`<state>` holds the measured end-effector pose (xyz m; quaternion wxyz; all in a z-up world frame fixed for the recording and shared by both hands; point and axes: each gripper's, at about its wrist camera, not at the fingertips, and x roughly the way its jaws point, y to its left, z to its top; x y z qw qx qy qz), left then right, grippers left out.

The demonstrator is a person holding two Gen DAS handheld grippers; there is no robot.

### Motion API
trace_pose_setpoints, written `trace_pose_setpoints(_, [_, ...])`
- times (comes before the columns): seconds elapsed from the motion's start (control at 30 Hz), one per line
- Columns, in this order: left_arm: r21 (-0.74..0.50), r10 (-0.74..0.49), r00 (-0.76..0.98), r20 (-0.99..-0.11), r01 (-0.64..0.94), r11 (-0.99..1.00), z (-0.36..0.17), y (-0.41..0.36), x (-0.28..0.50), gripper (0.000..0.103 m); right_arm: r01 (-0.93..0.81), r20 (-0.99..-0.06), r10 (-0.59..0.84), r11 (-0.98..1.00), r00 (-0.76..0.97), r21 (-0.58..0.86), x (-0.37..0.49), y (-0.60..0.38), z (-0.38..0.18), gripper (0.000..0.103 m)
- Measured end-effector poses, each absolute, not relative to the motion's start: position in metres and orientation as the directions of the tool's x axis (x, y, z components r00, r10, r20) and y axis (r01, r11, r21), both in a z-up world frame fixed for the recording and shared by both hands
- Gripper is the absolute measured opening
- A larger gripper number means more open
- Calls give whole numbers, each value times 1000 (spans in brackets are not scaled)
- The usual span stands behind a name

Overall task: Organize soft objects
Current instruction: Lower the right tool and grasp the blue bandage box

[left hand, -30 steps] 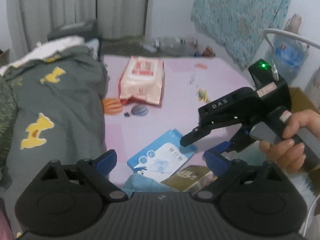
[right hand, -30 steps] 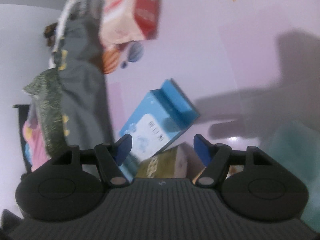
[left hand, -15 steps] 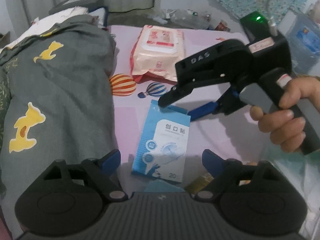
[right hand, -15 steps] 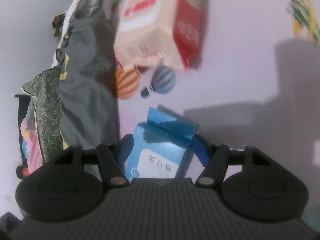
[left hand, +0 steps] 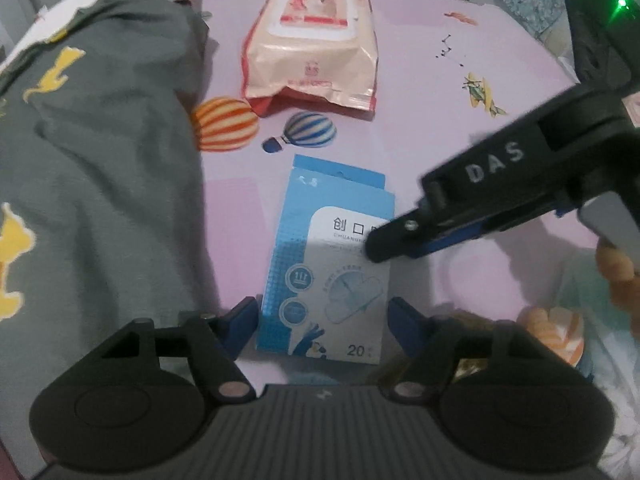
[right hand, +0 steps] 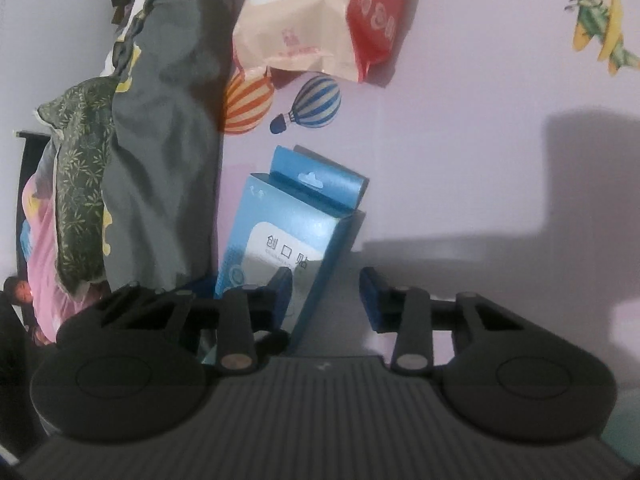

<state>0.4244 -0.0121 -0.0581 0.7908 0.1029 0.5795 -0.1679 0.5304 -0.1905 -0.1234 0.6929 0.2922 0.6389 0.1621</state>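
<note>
Smooth lilac bed sheet [left hand: 420, 92], balloon prints. Flat glossy blue carton [left hand: 328, 264], long axis toward wipes pack [left hand: 316, 48]. Left gripper [left hand: 322, 320] jaws closing, astride carton; right gripper [right hand: 324, 298] jaws narrowing, grip unclear.

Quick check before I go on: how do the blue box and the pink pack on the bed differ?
The blue box is a flat, stiff carton with a hang tab; the pink pack is a puffy soft bag with a white lid flap. The blue box is slimmer and lies nearer, between the left hand-held gripper fingers; the pink pack lies farther up, with no gripper at it. Both lie on the pink sheet beside the grey blanket.
</note>
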Motion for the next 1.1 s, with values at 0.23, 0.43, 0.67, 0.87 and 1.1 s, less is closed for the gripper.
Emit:
trace_pose_setpoints(0.23, [-159,-242,224,-944,332,930,-62,-12,437,71,167,-793,579,777,190,607,552,-191,-123,31])
trace_pose_setpoints(0.43, [-130,-217,255,-942,319,939,-60,-12,442,75,186,-785,581,765,213,617,558,-206,-124,31])
trace_pose_setpoints(0.67, [-159,-235,240,-942,297,941,-68,-11,447,71,108,-746,646,740,163,664,560,-196,-132,32])
trace_pose_setpoints(0.87, [-170,-248,258,-934,290,942,-54,-9,442,60,91,-755,630,753,185,651,557,-198,-121,31])
trace_pose_setpoints(1.1, [-143,-251,337,-907,314,939,-16,-21,418,60,61,-727,639,739,250,671,542,-212,-86,30])
